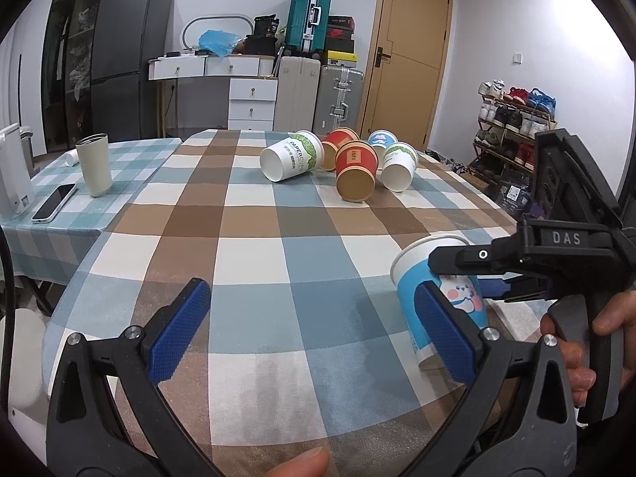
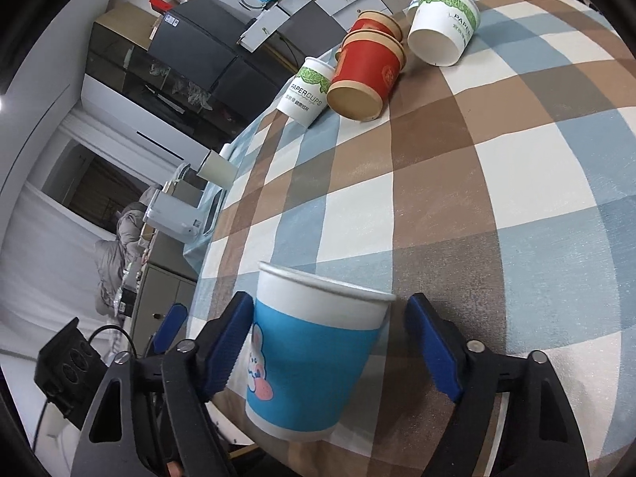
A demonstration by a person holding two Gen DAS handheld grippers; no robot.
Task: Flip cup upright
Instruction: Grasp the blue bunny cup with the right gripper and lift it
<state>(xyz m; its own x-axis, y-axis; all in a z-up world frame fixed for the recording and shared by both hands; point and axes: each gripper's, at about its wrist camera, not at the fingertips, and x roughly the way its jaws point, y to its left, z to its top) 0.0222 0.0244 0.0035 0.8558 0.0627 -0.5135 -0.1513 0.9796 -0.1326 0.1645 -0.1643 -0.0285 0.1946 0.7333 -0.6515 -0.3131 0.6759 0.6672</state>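
Checked cloth in brown, blue and white covers the table, which carries every container in view.

Nearest, the blue paper cup with a rabbit print stands mouth-up at the table's near edge, between the fingers of the right gripper. That gripper's jaws are spread: one blue pad lies against or just beside the cup wall, and the other stands apart from it. The cup's interior is not visible from either camera. In the left wrist view the same cup sits partly behind one finger of the left gripper, whose jaws are spread wide and grip nothing.

Farther along the cloth, a group of paper cups lies tipped over. A white cup marked PAPERCUPS shows an empty white interior. A red cup shows an empty brown interior, with a second red cup behind it. Another white cup with a green band is empty, and a blue-and-white cup lies behind it.

On the adjoining teal-checked cloth stand a cream tumbler, contents hidden, and a smartphone lying flat.
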